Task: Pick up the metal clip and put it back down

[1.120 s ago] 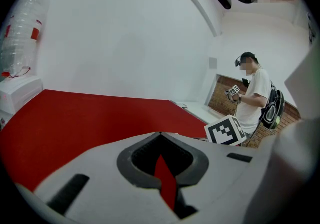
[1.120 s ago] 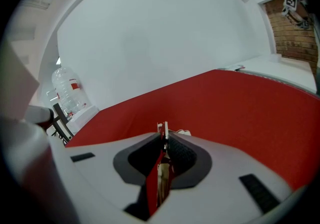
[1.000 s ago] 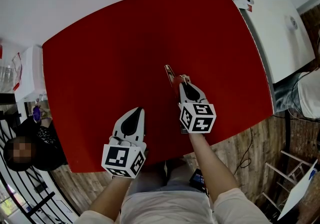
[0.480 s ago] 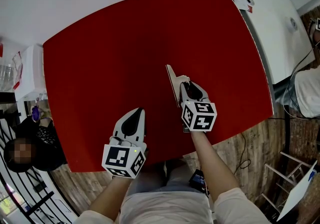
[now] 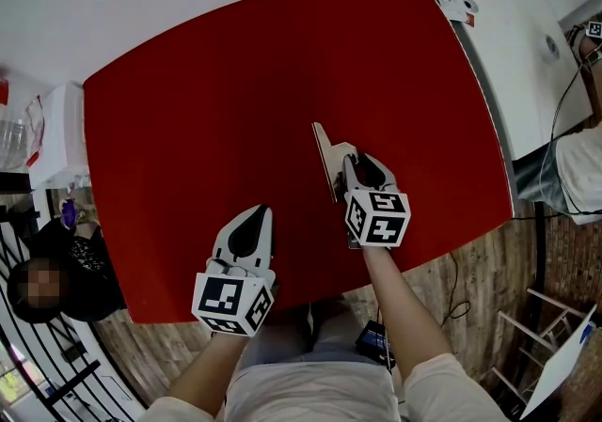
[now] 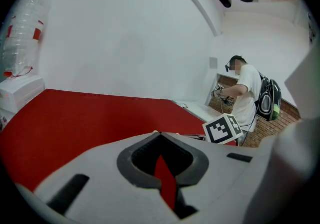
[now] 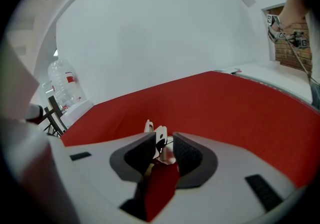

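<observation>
My right tongs (image 5: pixel 352 157) have just been opening. The thin, shiny metal clip (image 5: pixel 324 159) sits loose between their dark ribbed pads (image 7: pixel 141 152). It rests on the smooth red table (image 5: pixel 188 101), about halfway out from the near edge. My left tongs (image 5: pixel 258 211) are closed and empty, tipped a little down by the near edge.
</observation>
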